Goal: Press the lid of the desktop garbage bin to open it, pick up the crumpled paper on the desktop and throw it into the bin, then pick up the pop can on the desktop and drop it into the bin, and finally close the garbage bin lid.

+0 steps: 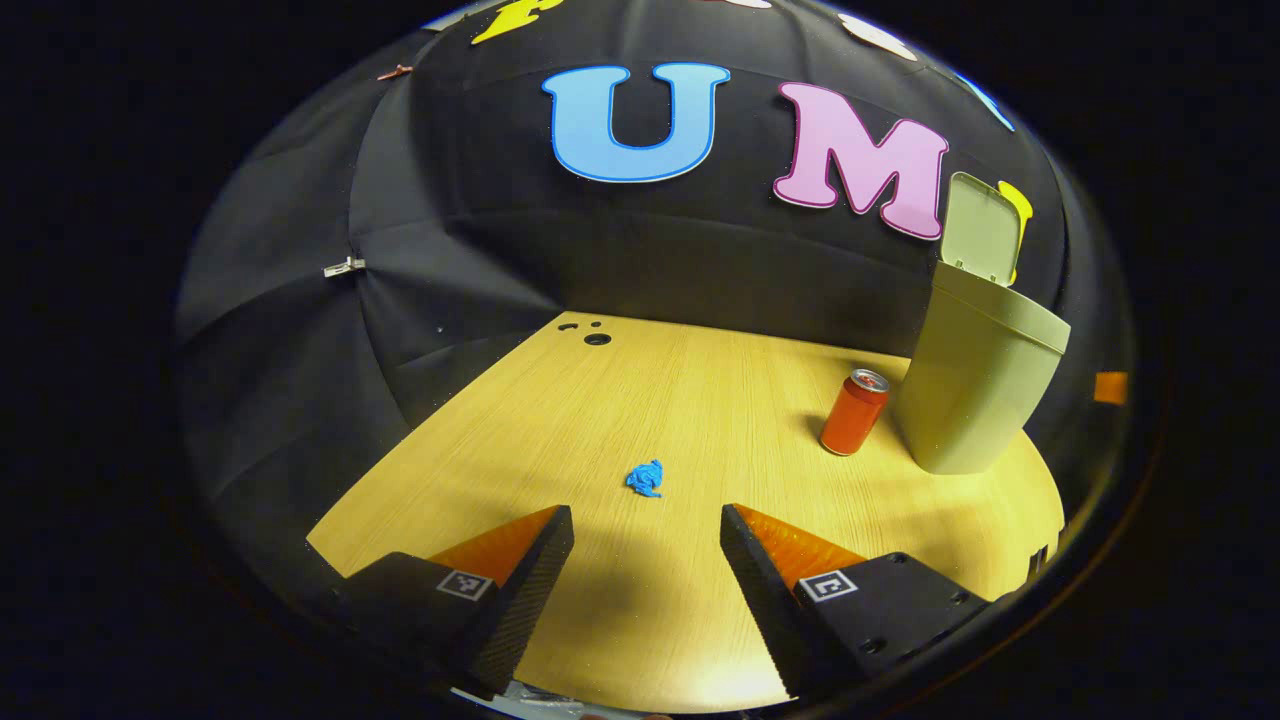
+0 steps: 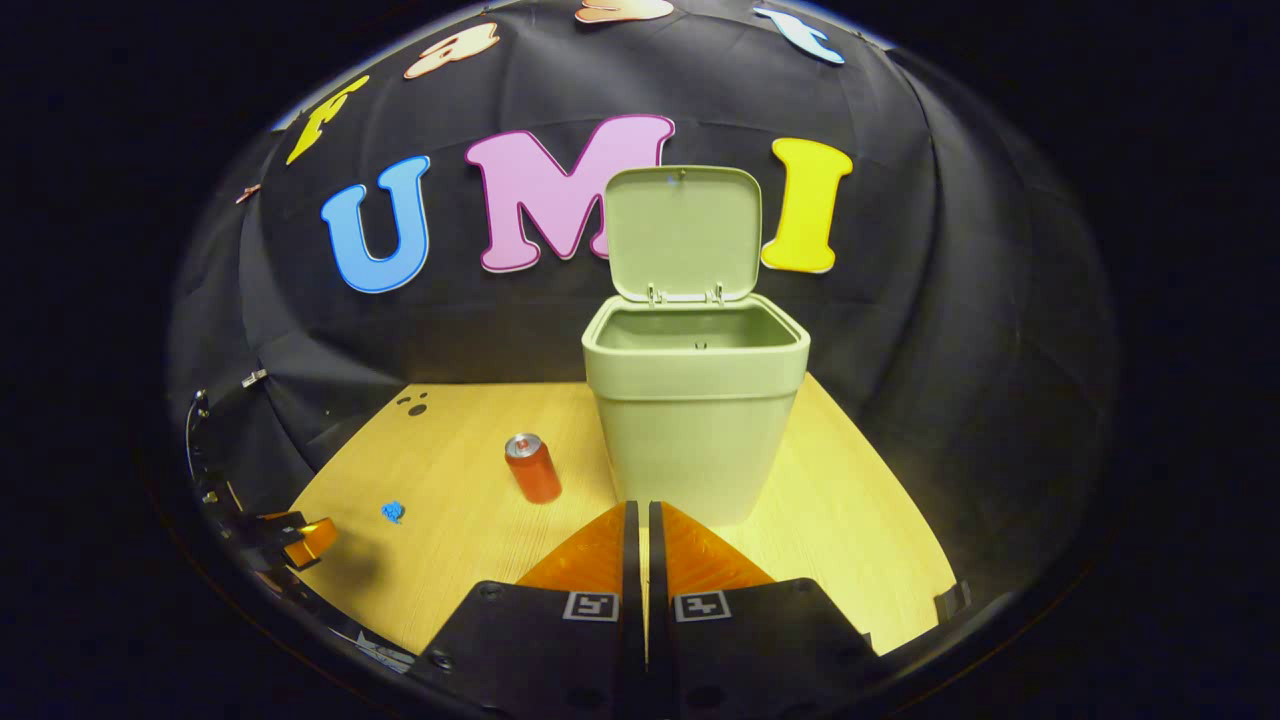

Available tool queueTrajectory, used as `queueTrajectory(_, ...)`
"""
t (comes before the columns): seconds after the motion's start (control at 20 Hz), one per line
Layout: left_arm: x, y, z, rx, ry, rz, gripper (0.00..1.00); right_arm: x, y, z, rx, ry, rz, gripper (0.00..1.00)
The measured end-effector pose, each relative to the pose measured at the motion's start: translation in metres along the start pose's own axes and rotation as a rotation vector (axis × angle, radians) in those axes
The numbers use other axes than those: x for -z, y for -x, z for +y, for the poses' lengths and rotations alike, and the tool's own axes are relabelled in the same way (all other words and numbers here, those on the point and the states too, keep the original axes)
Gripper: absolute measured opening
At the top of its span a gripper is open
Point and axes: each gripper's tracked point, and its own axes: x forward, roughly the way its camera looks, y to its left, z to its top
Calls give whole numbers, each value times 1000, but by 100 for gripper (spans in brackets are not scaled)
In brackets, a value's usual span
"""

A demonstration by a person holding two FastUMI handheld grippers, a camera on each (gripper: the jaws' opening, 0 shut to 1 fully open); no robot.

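Observation:
The pale green garbage bin (image 2: pixel 695 400) stands on the wooden desktop with its lid (image 2: pixel 685 232) swung up and open. In the left gripper view the bin (image 1: pixel 975 385) is at the far right. An orange pop can (image 1: pixel 853 412) stands upright just left of it, and shows as the pop can (image 2: pixel 532 468) in the right gripper view. A small blue crumpled paper (image 1: pixel 646 479) lies on the desk a short way ahead of my left gripper (image 1: pixel 648 525), which is open and empty. My right gripper (image 2: pixel 640 512) is shut on nothing, just in front of the bin. The left gripper (image 2: pixel 300 538) appears at the far left.
The wooden desktop (image 1: pixel 640 400) runs back to the black cloth wall. A few dark holes (image 1: pixel 595 337) sit near its far left corner. The desk's right edge lies close behind the bin.

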Motion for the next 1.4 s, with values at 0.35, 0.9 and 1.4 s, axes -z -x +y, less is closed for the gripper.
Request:
queueTrajectory(0.35,5,-54,15,-23,-59,34,95,54,27,16,-27,-21,98,15)
queueTrajectory(0.9,21,-142,0,25,-149,134,97,94,45,41,-25,-7,176,100)
queueTrajectory(1.4,47,-172,-8,54,-146,208,96,129,61,37,22,-8,261,99)
